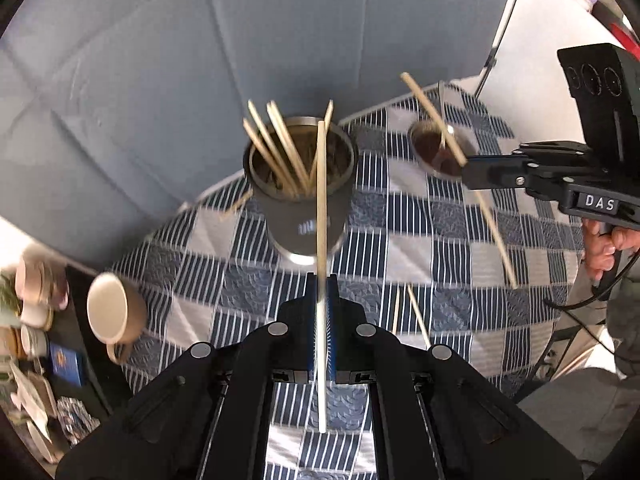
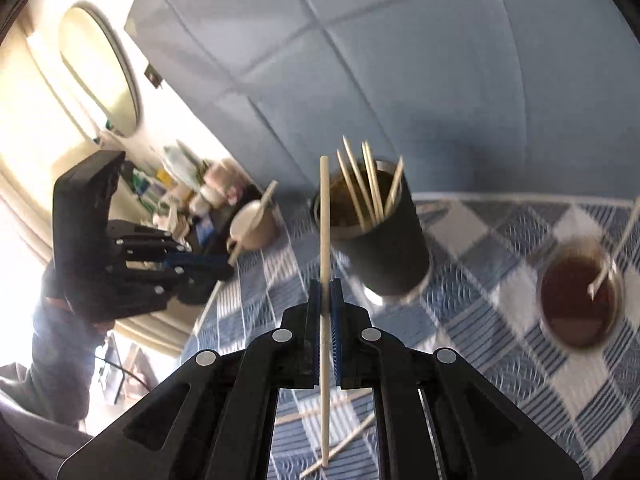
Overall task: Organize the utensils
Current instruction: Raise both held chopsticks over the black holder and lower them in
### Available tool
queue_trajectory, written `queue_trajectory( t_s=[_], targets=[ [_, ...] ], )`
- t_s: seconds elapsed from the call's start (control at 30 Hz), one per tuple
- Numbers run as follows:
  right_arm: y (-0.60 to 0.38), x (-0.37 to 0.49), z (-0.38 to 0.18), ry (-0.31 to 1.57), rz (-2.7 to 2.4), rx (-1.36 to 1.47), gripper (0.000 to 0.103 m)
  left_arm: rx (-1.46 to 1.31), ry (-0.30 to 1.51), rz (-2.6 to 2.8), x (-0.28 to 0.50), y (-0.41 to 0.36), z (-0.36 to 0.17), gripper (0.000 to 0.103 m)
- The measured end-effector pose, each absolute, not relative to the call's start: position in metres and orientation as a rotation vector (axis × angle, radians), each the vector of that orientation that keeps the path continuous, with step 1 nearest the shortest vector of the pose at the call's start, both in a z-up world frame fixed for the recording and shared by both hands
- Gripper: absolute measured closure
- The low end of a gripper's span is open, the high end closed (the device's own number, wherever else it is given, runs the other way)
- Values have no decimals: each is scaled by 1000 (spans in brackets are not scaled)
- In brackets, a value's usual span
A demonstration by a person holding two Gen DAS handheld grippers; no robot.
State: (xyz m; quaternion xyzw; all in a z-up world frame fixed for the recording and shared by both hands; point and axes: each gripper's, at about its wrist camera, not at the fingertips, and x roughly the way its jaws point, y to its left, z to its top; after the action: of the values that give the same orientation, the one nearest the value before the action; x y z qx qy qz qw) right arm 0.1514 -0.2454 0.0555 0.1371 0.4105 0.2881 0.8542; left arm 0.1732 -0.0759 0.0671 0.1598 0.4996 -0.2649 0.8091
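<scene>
A dark tumbler (image 1: 304,196) holding several wooden chopsticks stands on the blue checked tablecloth (image 1: 420,236); it also shows in the right wrist view (image 2: 384,240). My left gripper (image 1: 321,292) is shut on a chopstick (image 1: 321,200) that points up toward the tumbler's rim. My right gripper (image 2: 326,292) is shut on another chopstick (image 2: 325,220), left of the tumbler. The right gripper (image 1: 466,172) shows in the left wrist view, its chopstick (image 1: 436,116) slanting beside a small steel cup (image 1: 440,152). The left gripper (image 2: 228,268) shows at the left of the right wrist view.
A beige mug (image 1: 116,308) stands at the table's left edge, also in the right wrist view (image 2: 256,224). The steel cup (image 2: 580,300) holds a thin utensil. Loose chopsticks (image 1: 418,316) lie on the cloth, others too (image 2: 344,444). A cluttered shelf (image 1: 32,320) stands left. A grey padded wall (image 1: 200,40) is behind.
</scene>
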Motion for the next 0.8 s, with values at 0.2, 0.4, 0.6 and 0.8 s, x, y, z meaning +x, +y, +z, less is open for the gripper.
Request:
queue_trajectory(
  t_s=[0.2,0.4,0.6,0.8],
  targets=[
    [-247,194,74,798,626,314,98,311,1025,-584,214,-87,84,98],
    [-246,235,74,766,637,357,98,285,969,-607,248,-102,88,98],
    [-246,262,64,739,654,406,98,262,923,-667,271,-116,85,98],
    [-241,280,57,713,670,432,98,244,900,-681,285,-118,77,98]
  ],
)
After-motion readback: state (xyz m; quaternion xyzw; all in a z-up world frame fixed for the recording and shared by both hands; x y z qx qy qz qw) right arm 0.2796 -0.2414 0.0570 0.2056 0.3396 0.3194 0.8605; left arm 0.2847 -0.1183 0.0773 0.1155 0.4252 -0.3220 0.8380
